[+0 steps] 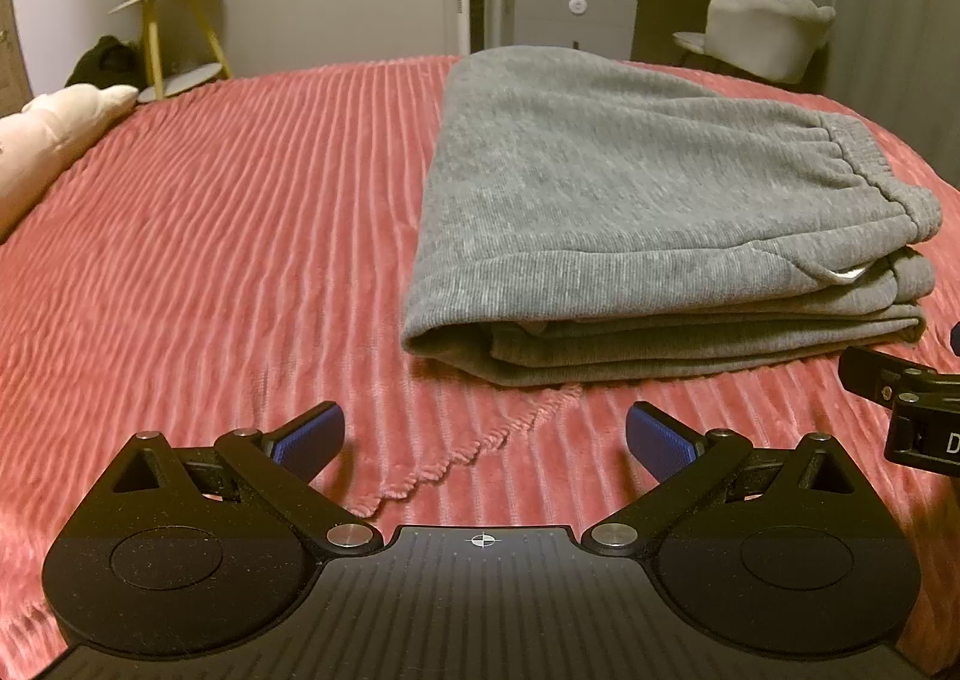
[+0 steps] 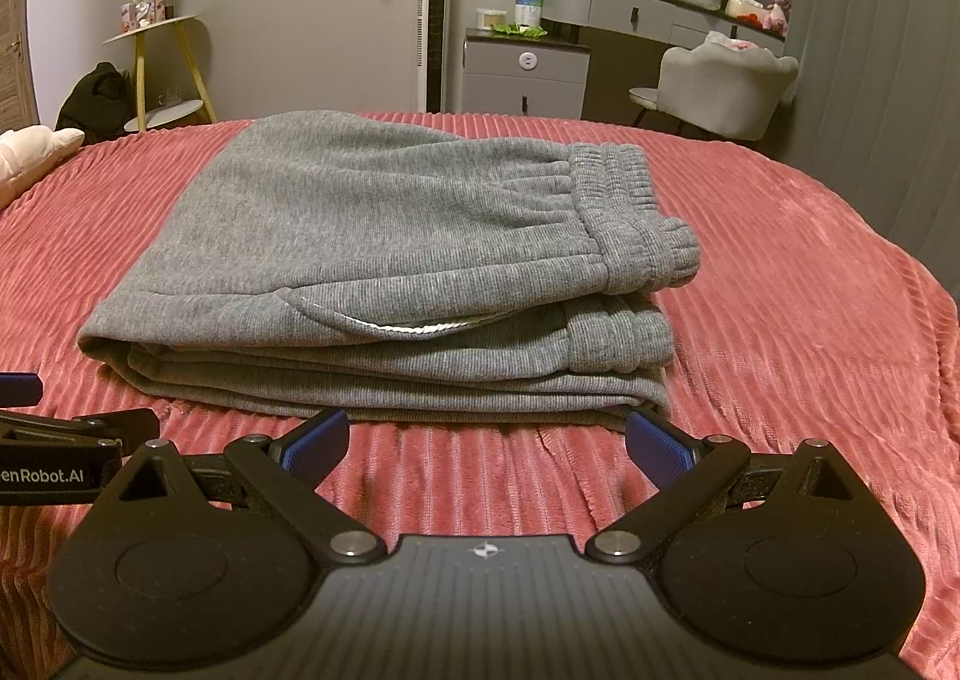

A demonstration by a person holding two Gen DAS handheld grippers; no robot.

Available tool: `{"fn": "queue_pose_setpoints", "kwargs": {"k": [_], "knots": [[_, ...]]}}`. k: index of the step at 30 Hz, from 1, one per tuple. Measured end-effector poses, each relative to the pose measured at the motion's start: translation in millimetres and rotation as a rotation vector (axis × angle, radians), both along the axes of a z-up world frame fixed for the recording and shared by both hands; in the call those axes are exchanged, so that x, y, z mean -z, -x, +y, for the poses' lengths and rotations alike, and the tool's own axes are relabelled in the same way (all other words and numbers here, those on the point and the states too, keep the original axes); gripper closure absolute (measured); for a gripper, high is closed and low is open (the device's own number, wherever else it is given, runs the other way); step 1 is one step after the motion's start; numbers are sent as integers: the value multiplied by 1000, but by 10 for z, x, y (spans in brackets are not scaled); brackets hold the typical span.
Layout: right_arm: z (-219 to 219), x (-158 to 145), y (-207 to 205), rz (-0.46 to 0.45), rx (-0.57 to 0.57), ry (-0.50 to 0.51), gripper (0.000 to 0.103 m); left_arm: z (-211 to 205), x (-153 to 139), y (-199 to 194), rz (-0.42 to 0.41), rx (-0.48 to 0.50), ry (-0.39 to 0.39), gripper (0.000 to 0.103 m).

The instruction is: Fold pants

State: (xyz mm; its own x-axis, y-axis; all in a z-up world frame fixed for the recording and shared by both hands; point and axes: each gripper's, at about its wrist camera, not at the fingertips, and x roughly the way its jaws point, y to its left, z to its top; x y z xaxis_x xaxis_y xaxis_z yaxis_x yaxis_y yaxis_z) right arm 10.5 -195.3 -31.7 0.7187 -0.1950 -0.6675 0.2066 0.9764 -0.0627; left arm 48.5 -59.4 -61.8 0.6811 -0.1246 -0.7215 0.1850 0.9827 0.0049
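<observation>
Black left gripper, blue ribbed pads, silver screws, crosshair mark, right gripper alike

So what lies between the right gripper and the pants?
Only bare bedspread. In the right wrist view, the open right gripper sits just short of the folded pants, with nothing else between them.

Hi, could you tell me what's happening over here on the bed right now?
A person is folding pants with a handheld gripper in each hand. The grey pants already lie folded into a stacked bundle on the pink ribbed blanket, waistband to the right. The left gripper and the right gripper are both open and empty, just short of the bundle's near edge, touching nothing. The fold looks essentially done.
</observation>
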Motion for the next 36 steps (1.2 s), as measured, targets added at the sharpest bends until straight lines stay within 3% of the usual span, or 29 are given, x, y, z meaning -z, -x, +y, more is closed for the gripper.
{"fn": "queue_pose_setpoints", "kwargs": {"k": [36], "knots": [[25, -7, 7, -1, -7, 6, 4, 4, -14, 11, -8, 21, 1, 0]]}}
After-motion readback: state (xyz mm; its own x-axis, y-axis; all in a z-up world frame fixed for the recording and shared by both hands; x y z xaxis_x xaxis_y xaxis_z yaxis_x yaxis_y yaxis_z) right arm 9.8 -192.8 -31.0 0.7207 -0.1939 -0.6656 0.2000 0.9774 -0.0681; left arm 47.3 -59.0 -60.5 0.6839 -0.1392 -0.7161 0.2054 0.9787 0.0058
